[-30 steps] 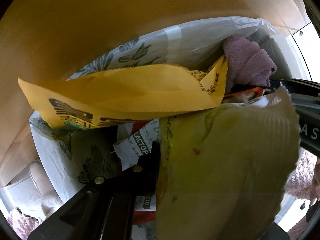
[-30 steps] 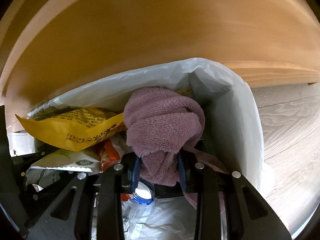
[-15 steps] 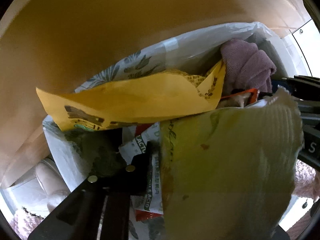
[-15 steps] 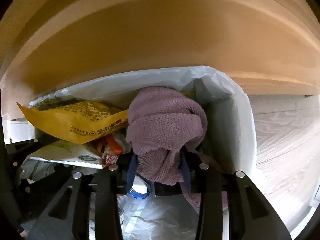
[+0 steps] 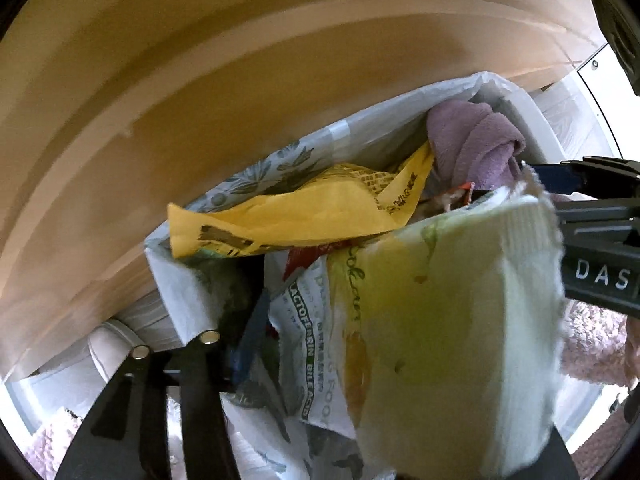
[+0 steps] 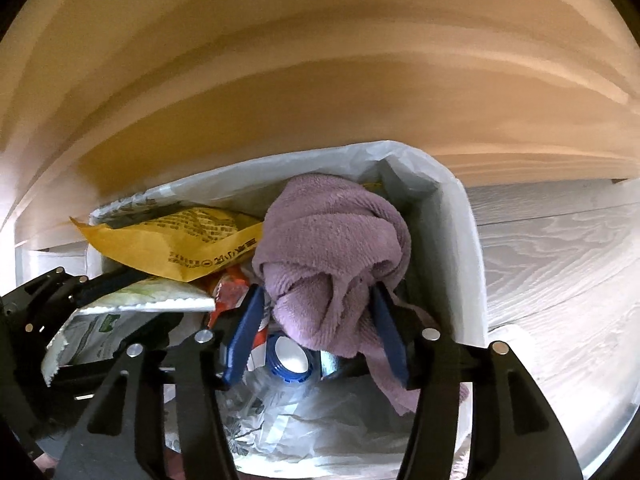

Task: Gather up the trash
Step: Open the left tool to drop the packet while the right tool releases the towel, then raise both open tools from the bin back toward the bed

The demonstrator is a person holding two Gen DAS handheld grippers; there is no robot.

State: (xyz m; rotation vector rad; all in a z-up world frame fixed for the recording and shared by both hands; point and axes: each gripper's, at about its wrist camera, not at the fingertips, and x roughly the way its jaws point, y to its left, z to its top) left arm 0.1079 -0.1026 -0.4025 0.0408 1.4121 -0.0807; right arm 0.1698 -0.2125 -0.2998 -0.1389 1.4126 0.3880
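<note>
A white-lined trash bin holds a yellow packet, a purple towel, an orange wrapper and a bottle with a blue cap. My right gripper points down into the bin, its jaws opening. The towel hangs between the blue pads, and the left pad stands clear of it. My left gripper is over the bin's other end, jaws opening too. A pale green packet lies between its fingers and hides the right one. The blue left pad is apart from the packet.
A wooden furniture panel runs along behind the bin. Pale wood-grain floor lies to the right. A pink fluffy rug lies below the bin. The right gripper's black body crosses the left wrist view's right edge.
Both grippers have risen above the bin, which looks smaller. Both pairs of jaws have spread: the right pads have loosened from the purple towel, and the left pad has drawn away from the pale green packet.
</note>
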